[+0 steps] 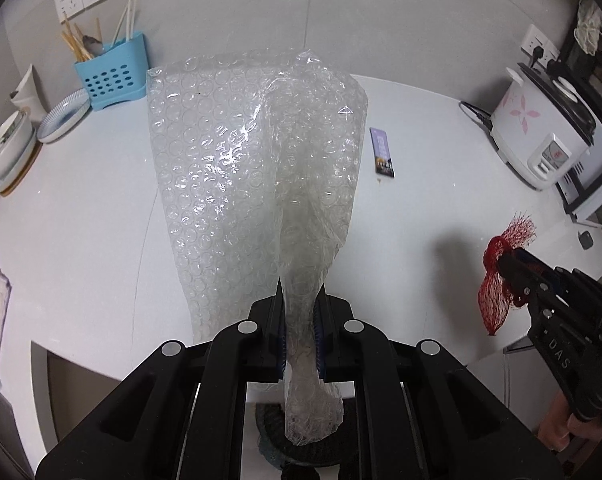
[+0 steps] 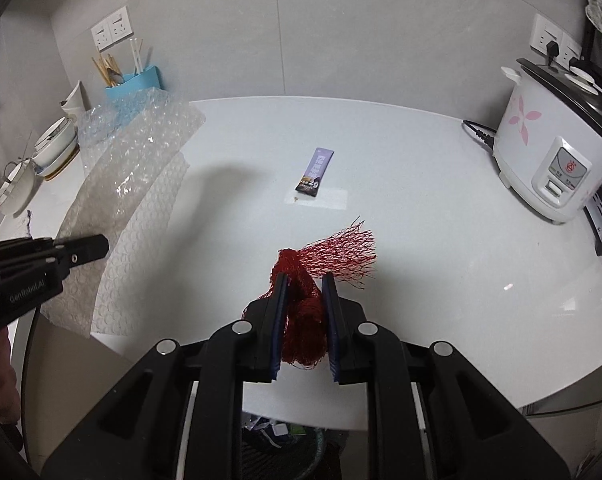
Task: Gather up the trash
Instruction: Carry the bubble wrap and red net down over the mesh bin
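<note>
Both sets of jaws are clamped on trash right now. Left gripper [image 1: 299, 312] is pinching a big clear sheet of bubble wrap [image 1: 253, 152] by its bunched-up near end, so the rest fans out wide toward the far side of the white countertop [image 1: 81, 208]. Grabbing it at the gathered neck makes sense, since a floppy sheet like that has no other decent handle. Right gripper [image 2: 304, 300] is squeezed on a wad of red plastic mesh netting [image 2: 313, 280], with the loose frayed end sticking out to the right past the fingertips.

Below the near edge of the counter there's a dark round bin [image 2: 285, 444] with some scraps in it, I think. It's mostly hidden behind the gripper bodies, so I wouldn't swear to it. Both hands sit near that edge, which looks like they're lined up for a drop.

One piece not yet picked up: a small purple and black snack wrapper [image 2: 315, 174] lying flat mid-counter, well apart from both grippers.

Stuff that isn't trash sits out of the way: a blue perforated utensil holder [image 1: 113, 74] with chopsticks at far left, stacked bowls and plates [image 1: 13, 148] near it, and a white rice cooker with pink flowers [image 2: 549, 148] far right.
</note>
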### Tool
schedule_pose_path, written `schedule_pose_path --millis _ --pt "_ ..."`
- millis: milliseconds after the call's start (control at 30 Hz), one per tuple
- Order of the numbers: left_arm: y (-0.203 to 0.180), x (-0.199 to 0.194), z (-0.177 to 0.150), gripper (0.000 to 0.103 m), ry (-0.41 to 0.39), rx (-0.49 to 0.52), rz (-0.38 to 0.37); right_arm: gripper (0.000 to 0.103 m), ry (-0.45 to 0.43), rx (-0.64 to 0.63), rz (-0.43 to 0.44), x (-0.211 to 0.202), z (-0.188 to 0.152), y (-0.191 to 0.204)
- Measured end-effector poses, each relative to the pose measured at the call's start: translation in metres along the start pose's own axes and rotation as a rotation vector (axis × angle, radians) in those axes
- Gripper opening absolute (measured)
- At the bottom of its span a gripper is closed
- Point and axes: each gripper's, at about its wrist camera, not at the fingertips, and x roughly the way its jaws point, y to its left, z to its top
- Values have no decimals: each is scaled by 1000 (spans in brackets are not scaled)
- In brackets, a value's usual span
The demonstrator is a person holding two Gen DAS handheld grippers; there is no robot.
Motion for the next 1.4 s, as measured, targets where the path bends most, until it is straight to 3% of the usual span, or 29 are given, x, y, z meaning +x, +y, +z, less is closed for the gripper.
schedule_pose_path --millis 933,1133,1400 --pt "19 -39 -171 9 57 37 -25 16 43 31 35 -43 -134 68" --pt "11 -25 -208 9 85 44 -47 16 79 32 44 -37 -162 70" --pt "5 23 -241 9 123 59 -57 16 136 28 45 -16 -190 64"
